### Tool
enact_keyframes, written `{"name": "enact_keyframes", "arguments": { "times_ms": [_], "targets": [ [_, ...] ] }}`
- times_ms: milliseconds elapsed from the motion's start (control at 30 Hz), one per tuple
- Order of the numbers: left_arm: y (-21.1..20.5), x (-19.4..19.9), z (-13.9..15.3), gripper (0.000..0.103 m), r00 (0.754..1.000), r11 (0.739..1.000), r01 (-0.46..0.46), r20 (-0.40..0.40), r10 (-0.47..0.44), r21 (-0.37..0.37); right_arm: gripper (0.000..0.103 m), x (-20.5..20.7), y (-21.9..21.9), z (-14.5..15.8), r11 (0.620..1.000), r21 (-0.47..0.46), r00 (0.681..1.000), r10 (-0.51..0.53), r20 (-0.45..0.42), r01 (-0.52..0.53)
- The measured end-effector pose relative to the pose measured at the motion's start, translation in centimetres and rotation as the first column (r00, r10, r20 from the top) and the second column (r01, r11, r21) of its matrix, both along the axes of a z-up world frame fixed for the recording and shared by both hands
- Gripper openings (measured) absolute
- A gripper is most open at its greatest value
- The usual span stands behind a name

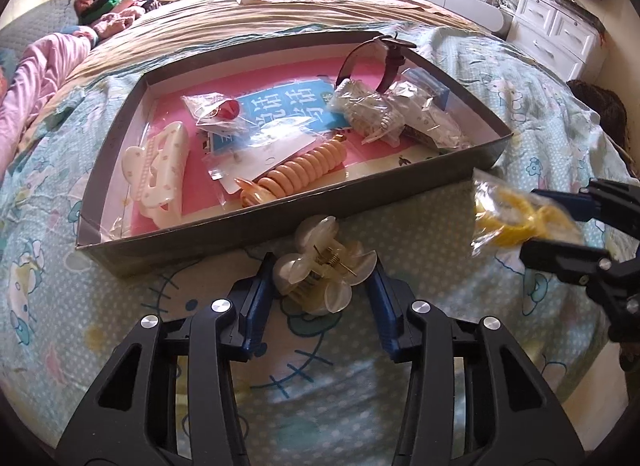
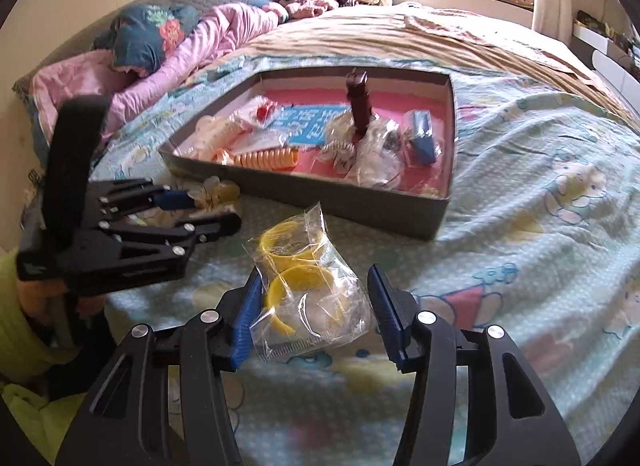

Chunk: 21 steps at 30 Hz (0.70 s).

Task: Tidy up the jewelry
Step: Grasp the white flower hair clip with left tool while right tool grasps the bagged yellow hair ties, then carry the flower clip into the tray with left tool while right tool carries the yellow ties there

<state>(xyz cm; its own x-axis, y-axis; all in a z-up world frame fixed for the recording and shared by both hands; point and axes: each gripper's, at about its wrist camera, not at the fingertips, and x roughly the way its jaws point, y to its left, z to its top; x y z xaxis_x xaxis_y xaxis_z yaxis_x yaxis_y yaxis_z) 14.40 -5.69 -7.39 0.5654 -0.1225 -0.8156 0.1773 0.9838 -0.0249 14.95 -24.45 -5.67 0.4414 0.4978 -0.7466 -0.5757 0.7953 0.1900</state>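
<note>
Pearly plastic makes up the hair clip (image 1: 320, 266) that sits on the bed (image 1: 520, 306), just in front of the near wall of the grey box (image 1: 280, 213). We have our left gripper (image 1: 320, 286) around it: the blue fingers (image 1: 256, 298) stand partly closed on either side, touching or nearly touching its lobes, though we cannot tell whether they press firmly yet. Our right gripper (image 2: 314, 306) has its fingers (image 2: 248, 310) partly closed around a clear bag of yellow bangles (image 2: 308, 286); the left finger touches the wrapper, while a sliver of gap shows by the right one, so we cannot call that grip secure either.

We judge the step in hand to be a double pick-up of the last loose pieces outside the box. Next, both grips need to firm up, then each piece must rise over the box wall and go down among the things already inside, such as the orange coil (image 1: 296, 173) and the white claw clip (image 1: 156, 173).

From the left wrist we see the clip's metal spring and the box's pink floor clearly, but the bag is only a yellow blur. From the right wrist we see the bag sharply, the left gripper from the side, and a sleeve (image 2: 24, 326) in yellow-green behind it.
</note>
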Motion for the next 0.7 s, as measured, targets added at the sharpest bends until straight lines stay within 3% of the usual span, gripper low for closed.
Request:
{"name": "enact_keyframes", "arguments": {
  "times_ms": [233, 700],
  "targets": [
    [0.1, -1.2, 2.7, 0.036, 0.998, 1.000, 0.003, 0.065, -0.002, -0.016, 0.050, -0.4, -0.5, 2.6, 0.999, 0.051, 0.999, -0.014, 0.050, 0.011],
    [3.2, -0.8, 6.6, 0.036, 0.988, 0.994, -0.081, 0.129, 0.089, -0.068, 0.050, 1.0, 0.9, 6.1, 0.996, 0.088, 0.992, -0.013, 0.122, 0.003]
  ]
}}
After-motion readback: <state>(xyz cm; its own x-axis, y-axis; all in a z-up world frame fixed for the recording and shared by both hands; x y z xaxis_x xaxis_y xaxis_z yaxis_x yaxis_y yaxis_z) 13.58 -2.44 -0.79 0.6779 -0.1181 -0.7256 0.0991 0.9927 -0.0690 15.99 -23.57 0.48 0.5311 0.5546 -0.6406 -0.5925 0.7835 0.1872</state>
